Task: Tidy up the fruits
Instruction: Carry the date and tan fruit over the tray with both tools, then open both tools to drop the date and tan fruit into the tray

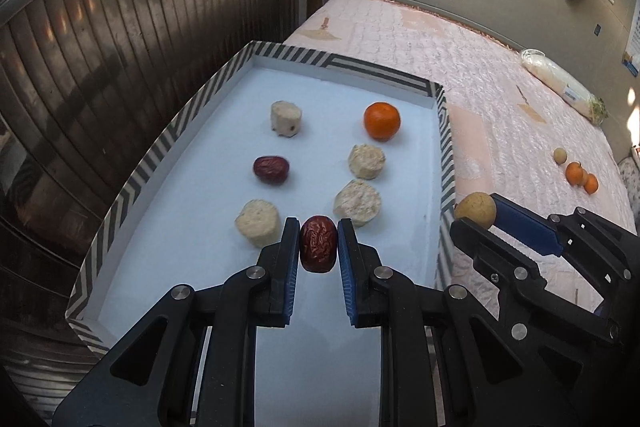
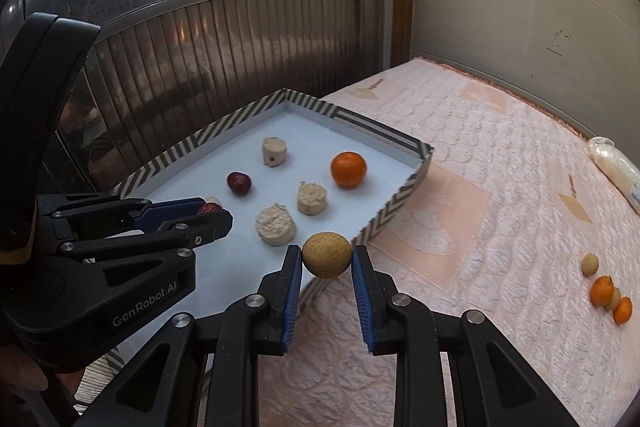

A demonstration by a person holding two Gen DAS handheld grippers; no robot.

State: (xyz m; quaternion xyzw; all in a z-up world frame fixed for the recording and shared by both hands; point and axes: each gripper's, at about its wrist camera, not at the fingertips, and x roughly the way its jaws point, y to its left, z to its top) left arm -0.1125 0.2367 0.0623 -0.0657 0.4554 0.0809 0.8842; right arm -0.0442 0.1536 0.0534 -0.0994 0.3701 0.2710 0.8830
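A striped-rim tray (image 1: 176, 131) with a white floor holds an orange (image 1: 381, 120), a red date (image 1: 271, 169) and several pale cake rounds (image 1: 366, 161). My left gripper (image 1: 319, 245) is shut on a second red date (image 1: 318, 243), low over the tray's near part. My right gripper (image 2: 326, 255) is shut on a tan round fruit (image 2: 326, 254), held above the tray's right rim (image 2: 404, 193). The right gripper shows in the left wrist view (image 1: 476, 217) with the tan fruit (image 1: 476, 209). The left gripper shows in the right wrist view (image 2: 212, 213).
The tray lies on a pink quilted mattress (image 2: 500, 187). Small oranges and tan fruits (image 2: 606, 289) lie together at the right, also in the left wrist view (image 1: 578, 173). A white bagged bundle (image 1: 560, 87) lies farther back. A metal shutter (image 1: 120, 47) stands at the left.
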